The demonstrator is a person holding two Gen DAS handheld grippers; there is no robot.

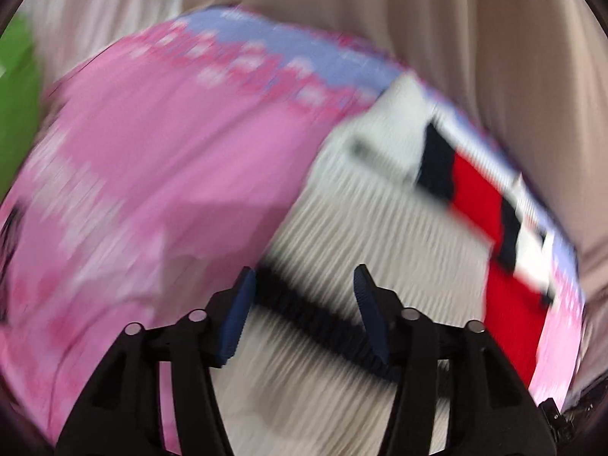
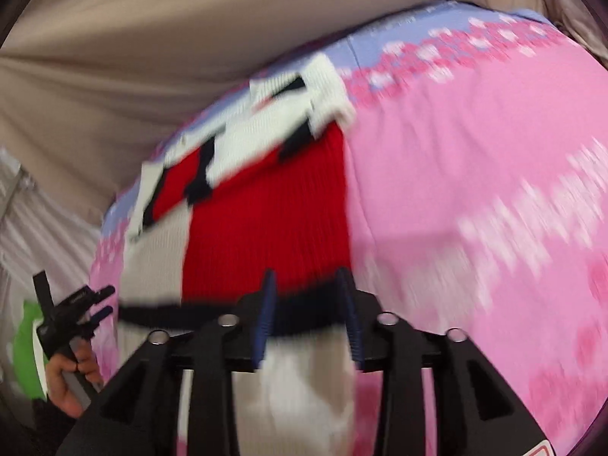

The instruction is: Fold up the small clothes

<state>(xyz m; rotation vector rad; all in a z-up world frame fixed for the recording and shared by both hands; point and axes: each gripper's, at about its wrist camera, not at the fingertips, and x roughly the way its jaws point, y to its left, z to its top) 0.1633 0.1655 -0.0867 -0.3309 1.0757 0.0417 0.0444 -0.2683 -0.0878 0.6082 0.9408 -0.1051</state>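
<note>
Both hand-held grippers, left (image 1: pixel 302 292) and right (image 2: pixel 306 296), spread over blurred sweater (image 2: pixel 266 220); no legible writing.

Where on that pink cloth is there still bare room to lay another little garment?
The widest bare patch is the pink floral cloth beside the sweater's red panel. The striped knit sweater fills the other side, up to the lilac border; both claws hover over its dark stripe.

The knit top (image 2: pixel 262 205) is spread flat on the patterned sheet (image 2: pixel 475 197); draped fabric (image 2: pixel 152 57) is hung behind it all, and the left gripper (image 2: pixel 102 304) is held off its left edge
</note>
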